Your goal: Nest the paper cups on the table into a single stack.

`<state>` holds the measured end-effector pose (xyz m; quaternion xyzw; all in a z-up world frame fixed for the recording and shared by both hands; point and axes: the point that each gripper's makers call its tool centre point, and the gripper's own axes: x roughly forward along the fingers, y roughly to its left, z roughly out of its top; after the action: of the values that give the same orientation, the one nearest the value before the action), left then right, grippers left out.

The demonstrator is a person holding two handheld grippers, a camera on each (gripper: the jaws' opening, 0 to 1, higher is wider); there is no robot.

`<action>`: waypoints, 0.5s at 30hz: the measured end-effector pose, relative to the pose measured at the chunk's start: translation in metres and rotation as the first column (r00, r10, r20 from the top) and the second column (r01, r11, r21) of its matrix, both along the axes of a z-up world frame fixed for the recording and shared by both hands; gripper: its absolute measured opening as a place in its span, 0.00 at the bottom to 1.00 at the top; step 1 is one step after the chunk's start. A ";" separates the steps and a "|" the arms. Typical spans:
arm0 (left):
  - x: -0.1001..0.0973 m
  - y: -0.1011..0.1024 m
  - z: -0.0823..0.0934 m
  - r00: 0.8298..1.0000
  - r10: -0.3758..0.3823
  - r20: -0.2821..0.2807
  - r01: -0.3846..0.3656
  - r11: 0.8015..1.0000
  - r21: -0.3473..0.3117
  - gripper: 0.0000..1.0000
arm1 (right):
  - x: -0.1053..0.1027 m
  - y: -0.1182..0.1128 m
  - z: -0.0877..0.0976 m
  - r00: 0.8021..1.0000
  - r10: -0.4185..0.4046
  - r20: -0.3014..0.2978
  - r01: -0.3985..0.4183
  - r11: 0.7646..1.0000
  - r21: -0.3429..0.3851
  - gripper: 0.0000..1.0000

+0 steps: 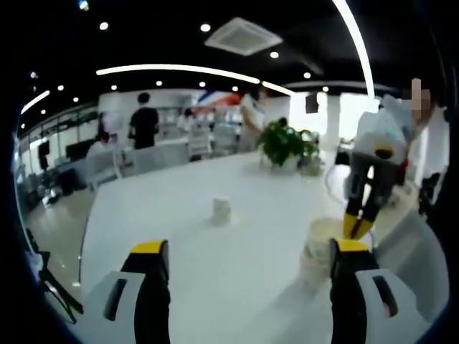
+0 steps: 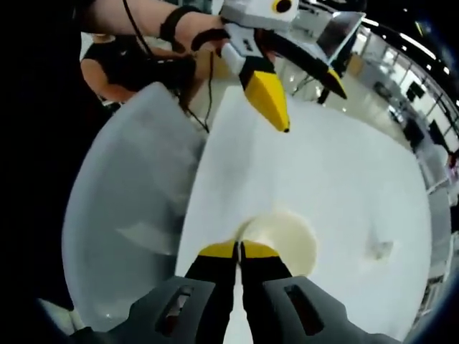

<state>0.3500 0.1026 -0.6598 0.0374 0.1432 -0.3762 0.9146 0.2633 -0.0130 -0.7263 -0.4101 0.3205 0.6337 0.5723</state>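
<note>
So the right gripper [image 2: 239, 250] has its jaws pinched on the rim of the cup stack [image 1: 320, 247] at the near right of the white worktop [image 1: 215, 258]. Left gripper [image 1: 244, 251] hangs wide open, empty, and another small cup [image 1: 221, 208] sits mid-worktop.

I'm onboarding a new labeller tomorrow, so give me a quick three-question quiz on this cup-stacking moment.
1. True or false: the left gripper has its jaws spread wide apart.
2. The right gripper is: A) wide open, B) closed on the rim of the cup stack, C) resting flat on the table.
3. What sits alone on the table farther out in the left gripper view?

Key: 1 true. 2 B. 3 a single small paper cup.
</note>
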 end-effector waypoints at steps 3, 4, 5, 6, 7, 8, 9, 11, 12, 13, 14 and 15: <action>0.000 0.001 0.000 1.000 0.002 0.004 -0.002 1.000 -0.004 0.93 | 0.000 -0.001 -0.001 1.000 -0.003 -0.006 0.003 1.000 -0.006 0.00; 0.000 0.001 0.000 1.000 0.002 0.002 -0.002 1.000 -0.003 0.93 | 0.000 -0.001 -0.001 1.000 -0.001 -0.007 0.001 1.000 -0.005 0.00; 0.000 0.001 0.000 1.000 0.001 0.000 -0.001 1.000 -0.001 0.92 | 0.000 -0.001 -0.003 1.000 0.000 -0.008 0.000 1.000 -0.008 0.00; -0.001 0.001 -0.001 1.000 0.000 -0.001 0.000 1.000 -0.002 0.92 | 0.000 -0.002 -0.003 1.000 0.000 -0.007 0.000 1.000 -0.011 0.00; -0.001 0.001 0.000 1.000 0.000 0.000 0.000 1.000 -0.004 0.93 | 0.000 -0.002 -0.003 1.000 0.001 -0.009 -0.001 1.000 -0.012 0.00; -0.001 0.001 0.001 1.000 0.001 0.003 -0.001 1.000 -0.005 0.92 | 0.000 -0.002 -0.003 1.000 0.002 -0.009 -0.003 1.000 -0.011 0.00; -0.001 0.001 0.001 1.000 0.003 0.003 -0.003 1.000 -0.004 0.93 | 0.000 -0.002 -0.003 1.000 0.003 -0.008 -0.003 1.000 -0.010 0.00; -0.001 0.002 0.003 1.000 0.008 0.005 -0.008 1.000 -0.011 0.93 | 0.000 -0.001 -0.003 1.000 0.001 -0.008 -0.001 1.000 -0.009 0.00; -0.001 0.003 0.003 1.000 0.009 0.005 -0.009 1.000 -0.012 0.93 | 0.000 -0.001 -0.003 1.000 0.002 -0.008 -0.003 1.000 -0.008 0.00; -0.001 0.003 0.002 1.000 0.008 0.004 -0.008 1.000 -0.009 0.93 | 0.001 -0.002 -0.004 1.000 0.002 -0.007 -0.002 1.000 -0.009 0.01; -0.001 0.003 0.001 1.000 0.007 0.002 -0.007 1.000 -0.008 0.92 | 0.002 -0.002 -0.004 1.000 0.000 -0.001 0.000 1.000 -0.010 0.02; -0.001 0.003 0.000 1.000 0.008 -0.003 -0.008 1.000 -0.006 0.92 | 0.003 -0.001 -0.003 1.000 0.001 0.003 -0.001 1.000 -0.005 0.03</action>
<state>0.3487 0.1055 -0.6602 0.0336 0.1435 -0.3729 0.9161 0.2663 -0.0144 -0.7298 -0.4127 0.3210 0.6325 0.5715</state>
